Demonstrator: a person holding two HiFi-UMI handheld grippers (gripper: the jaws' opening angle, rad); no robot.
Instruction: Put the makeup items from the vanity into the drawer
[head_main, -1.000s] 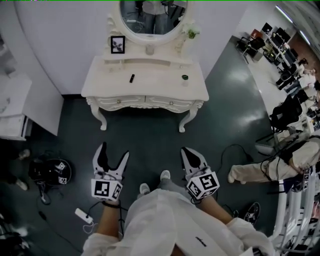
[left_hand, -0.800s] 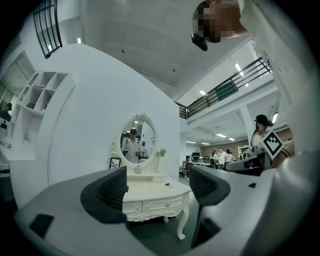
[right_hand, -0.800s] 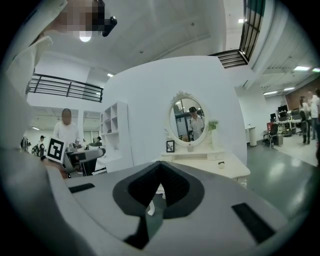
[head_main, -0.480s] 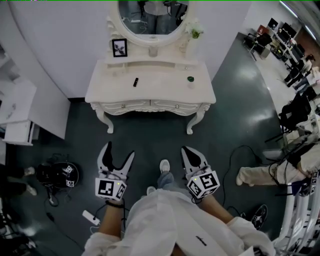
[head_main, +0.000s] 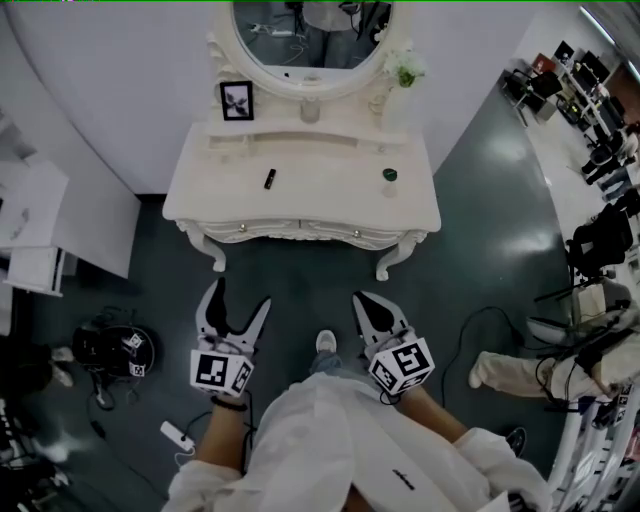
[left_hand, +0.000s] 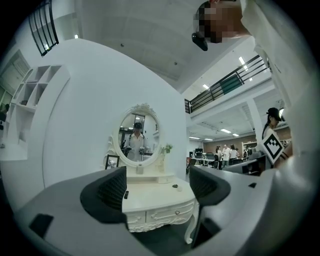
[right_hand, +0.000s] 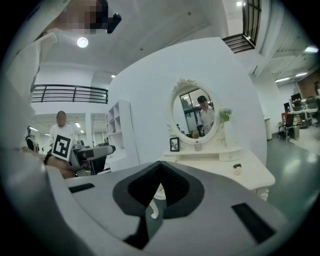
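I'm back from the vanity (head_main: 320, 195), left gripper (head_main: 240, 297) spread wide and empty, right gripper (head_main: 362, 300) pinched closed on nothing. The black tube (head_main: 269, 179) and green-lidded jar (head_main: 389, 177) sit well apart on the tabletop, with the drawers (head_main: 250, 229) closed.

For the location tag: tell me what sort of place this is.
Probably a staged corner in an open office or lab hall: a white vanity with oval mirror, rows of desks and office chairs alongside, a railed mezzanine overhead.
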